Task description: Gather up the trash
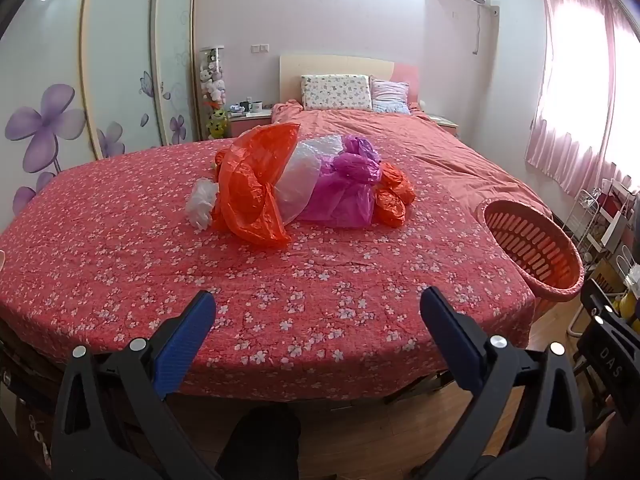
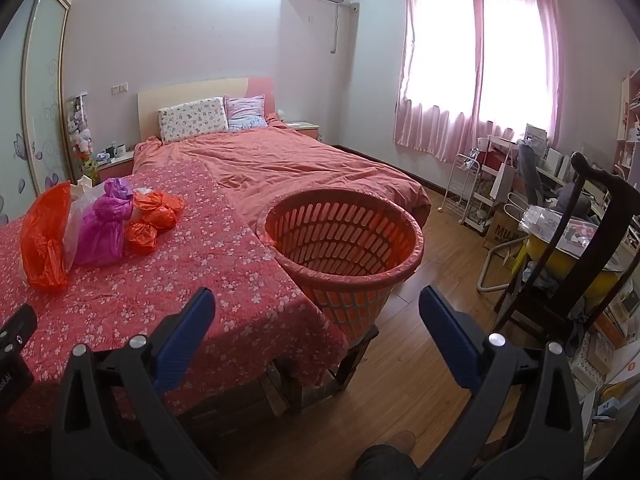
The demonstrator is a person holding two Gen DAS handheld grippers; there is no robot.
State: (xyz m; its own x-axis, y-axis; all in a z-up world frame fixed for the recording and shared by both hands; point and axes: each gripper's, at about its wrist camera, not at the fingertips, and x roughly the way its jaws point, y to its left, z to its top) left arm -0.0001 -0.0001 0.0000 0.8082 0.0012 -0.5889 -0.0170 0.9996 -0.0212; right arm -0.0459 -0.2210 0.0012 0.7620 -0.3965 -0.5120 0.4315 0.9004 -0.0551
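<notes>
Both the left gripper (image 1: 318,312) and right gripper (image 2: 316,312) are hovering with jaws apart, holding nothing, while the bags (image 1: 296,184) are lying mid-bed (image 1: 120,264), left of the basket (image 2: 340,236)

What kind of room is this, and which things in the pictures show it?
A home bedroom, most likely: a large bed with pillows against a headboard, a sliding-door wardrobe with flower decals, and pink curtains over the window.

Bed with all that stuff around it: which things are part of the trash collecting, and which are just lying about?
Part of the job:
- orange plastic bag
- clear bag
- purple bag
- small orange bundles
- orange basket

Just lying about:
- pillows
- plush toys
- wooden chair
- white rack
</notes>
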